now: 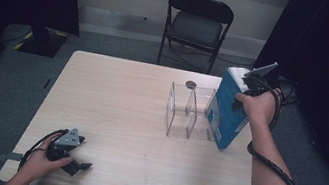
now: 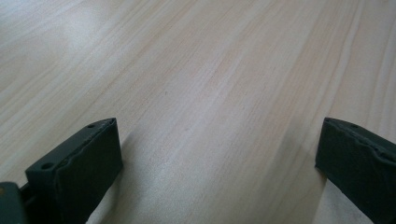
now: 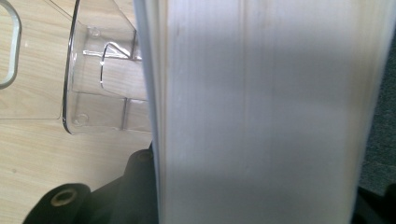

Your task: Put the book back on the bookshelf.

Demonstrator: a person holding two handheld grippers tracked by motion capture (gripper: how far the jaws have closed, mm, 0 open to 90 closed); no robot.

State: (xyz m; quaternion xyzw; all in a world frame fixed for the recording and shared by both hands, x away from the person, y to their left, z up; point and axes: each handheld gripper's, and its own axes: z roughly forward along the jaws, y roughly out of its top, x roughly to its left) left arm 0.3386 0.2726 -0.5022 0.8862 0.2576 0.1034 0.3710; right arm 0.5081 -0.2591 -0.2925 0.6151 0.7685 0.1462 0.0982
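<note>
A thick blue book (image 1: pixel 228 110) stands tilted at the table's right edge, its lower corner near the tabletop. My right gripper (image 1: pixel 250 84) is shut on its upper end. In the right gripper view the book's white page edges (image 3: pixel 261 112) sit between the black jaws. Just left of the book stands a clear plastic holder (image 1: pixel 185 108) with upright compartments, also seen as the clear holder (image 3: pixel 102 84) beside the pages. My left gripper (image 1: pixel 79 165) rests on the table near its front left corner. Its jaws stand wide open over bare wood (image 2: pixel 219 93), with nothing between them.
The light wooden table (image 1: pixel 115 99) is bare across its left and middle. A small dark round thing (image 1: pixel 190 84) lies just behind the holder. A black folding chair (image 1: pixel 197 22) stands beyond the far edge. Dark curtains hang at both sides.
</note>
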